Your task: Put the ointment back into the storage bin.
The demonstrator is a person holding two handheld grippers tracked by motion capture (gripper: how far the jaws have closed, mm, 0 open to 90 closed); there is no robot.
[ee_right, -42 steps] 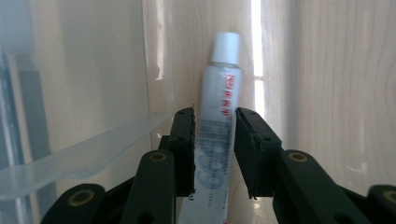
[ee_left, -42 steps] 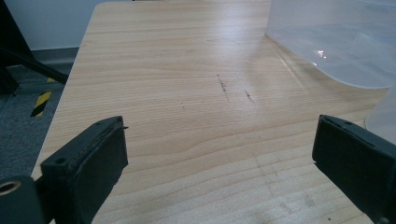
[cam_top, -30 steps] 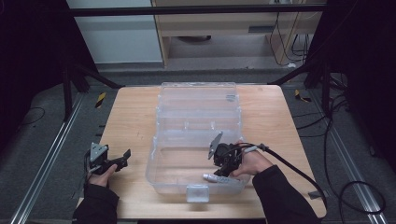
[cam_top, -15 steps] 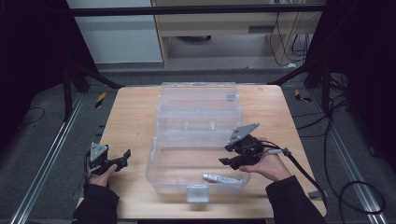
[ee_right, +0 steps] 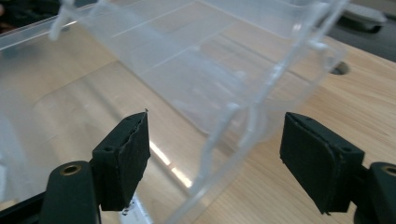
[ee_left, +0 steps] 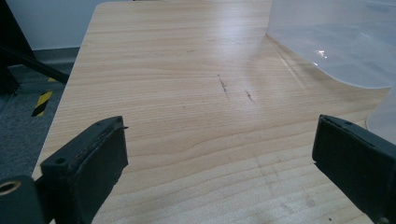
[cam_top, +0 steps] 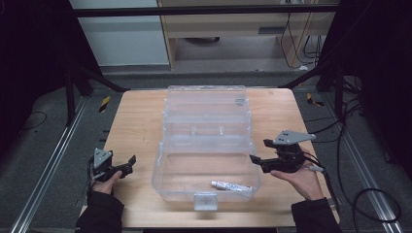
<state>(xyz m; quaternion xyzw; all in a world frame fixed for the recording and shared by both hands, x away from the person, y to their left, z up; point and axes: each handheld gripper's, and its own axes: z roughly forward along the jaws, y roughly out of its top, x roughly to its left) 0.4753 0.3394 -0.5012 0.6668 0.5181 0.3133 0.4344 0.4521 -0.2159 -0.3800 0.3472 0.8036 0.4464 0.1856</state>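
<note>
Both our left gripper (cam_top: 127, 163) and right gripper (cam_top: 259, 162) gape wide, empty. The small white tube (cam_top: 232, 186), at six o'clock inside the clear plastic box (cam_top: 204, 145), looks light, slippery; we'd pinch its middle.

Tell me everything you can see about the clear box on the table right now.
The clear box looks like thin transparent plastic, with a latch tab on its near edge. It sits open in the middle of the wooden table, its lid laid back on the far side. A small white tube lies on the floor of the near half. The right gripper, jaws open, is at the box's right wall; contact is unclear.
</note>
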